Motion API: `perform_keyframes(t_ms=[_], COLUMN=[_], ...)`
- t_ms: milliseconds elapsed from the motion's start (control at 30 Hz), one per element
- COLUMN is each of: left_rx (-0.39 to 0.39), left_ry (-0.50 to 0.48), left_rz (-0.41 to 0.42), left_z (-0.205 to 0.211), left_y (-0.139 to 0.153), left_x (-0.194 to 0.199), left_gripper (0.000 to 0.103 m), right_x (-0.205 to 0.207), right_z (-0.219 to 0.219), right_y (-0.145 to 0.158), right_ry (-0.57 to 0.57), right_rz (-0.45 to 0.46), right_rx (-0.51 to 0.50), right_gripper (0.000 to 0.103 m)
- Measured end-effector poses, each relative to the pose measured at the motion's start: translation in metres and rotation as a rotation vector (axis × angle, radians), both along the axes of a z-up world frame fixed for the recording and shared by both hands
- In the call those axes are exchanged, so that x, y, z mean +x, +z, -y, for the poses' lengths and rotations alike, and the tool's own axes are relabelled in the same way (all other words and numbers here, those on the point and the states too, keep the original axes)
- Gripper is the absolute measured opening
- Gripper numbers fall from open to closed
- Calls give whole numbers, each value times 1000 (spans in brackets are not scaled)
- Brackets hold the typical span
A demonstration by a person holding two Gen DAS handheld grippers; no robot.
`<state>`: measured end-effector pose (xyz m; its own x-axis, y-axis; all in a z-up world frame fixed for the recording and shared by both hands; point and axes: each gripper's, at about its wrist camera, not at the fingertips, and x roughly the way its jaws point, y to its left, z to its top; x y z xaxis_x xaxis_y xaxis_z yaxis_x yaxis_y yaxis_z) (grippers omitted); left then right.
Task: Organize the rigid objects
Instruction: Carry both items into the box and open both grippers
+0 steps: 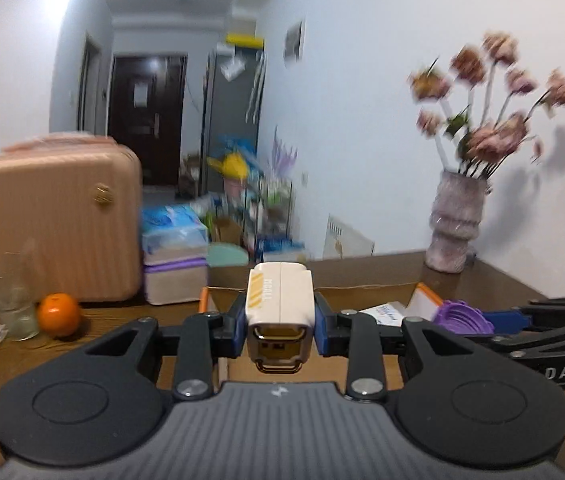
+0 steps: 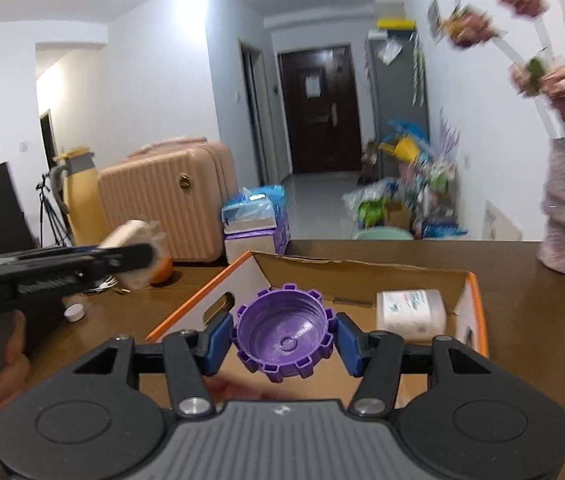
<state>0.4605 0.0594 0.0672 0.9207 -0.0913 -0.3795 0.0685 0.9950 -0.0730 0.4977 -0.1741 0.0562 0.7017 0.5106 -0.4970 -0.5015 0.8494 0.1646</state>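
Readable: "DAS" on the right gripper (image 1: 516, 318) body; vertical lettering on the cream case (image 1: 279, 300), roughly "MGALL", blurred. Bottle (image 2: 410, 314) label illegible.

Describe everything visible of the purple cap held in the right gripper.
The purple cap looks like moulded plastic: round, with square ribs jutting out all around its rim. Its open side faces the camera, showing thread ridges on the inner wall and a small raised dot at the centre of the floor. The right gripper clamps it, one blue pad on each side, and nothing else touches it. It hangs above the open cardboard box, tilted slightly upward. In the left wrist view it shows edge-on.
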Motion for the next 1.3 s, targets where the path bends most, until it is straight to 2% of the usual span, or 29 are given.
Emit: perform_keyframes(t_ms=[133,233,333,467,567,667,733,800,900,1033,1200,1300], left_rx=[15,33,18,13,37,53,61,70,61,58,28,61], left_ry=[21,30,38,69,73,58,62,79,92,106,141,141], left_rz=[-150,-251,-323,-390,-385,-384,-378,-360,-346,-287,-188,-147], left_z=[2,1,-4,-10,-6,-3,-4,-7,-14,-20,-24,-20], left_y=[-24,-50,-65,-75,-72,-67,-61,-51,-31,5,40,50], left_x=[83,129,153,175,181,179,174,165,149,112,48,9], left_gripper=[32,32,32,32,34,35,35,37,40,52,54,61], right_x=[87,134,166,187,197,198,195,186,170,136,82,43], right_z=[-20,-35,-47,-63,-70,-75,-76,-74,-66,-49,-29,-20], right_y=[-17,-39,-58,-75,-85,-87,-83,-71,-48,-10,32,49], right_ry=[-24,-60,-77,-85,-90,-119,-121,-126,-131,-139,-143,-130], right_rz=[-150,-216,-282,-292,-306,-300,-284,-255,-232,-194,-128,-79], right_rx=[-22,-86,-115,-186,-210,-232,-244,-249,-250,-214,-195,-192], right_gripper=[54,54,54,54,55,55,61,66,67,71,79,83])
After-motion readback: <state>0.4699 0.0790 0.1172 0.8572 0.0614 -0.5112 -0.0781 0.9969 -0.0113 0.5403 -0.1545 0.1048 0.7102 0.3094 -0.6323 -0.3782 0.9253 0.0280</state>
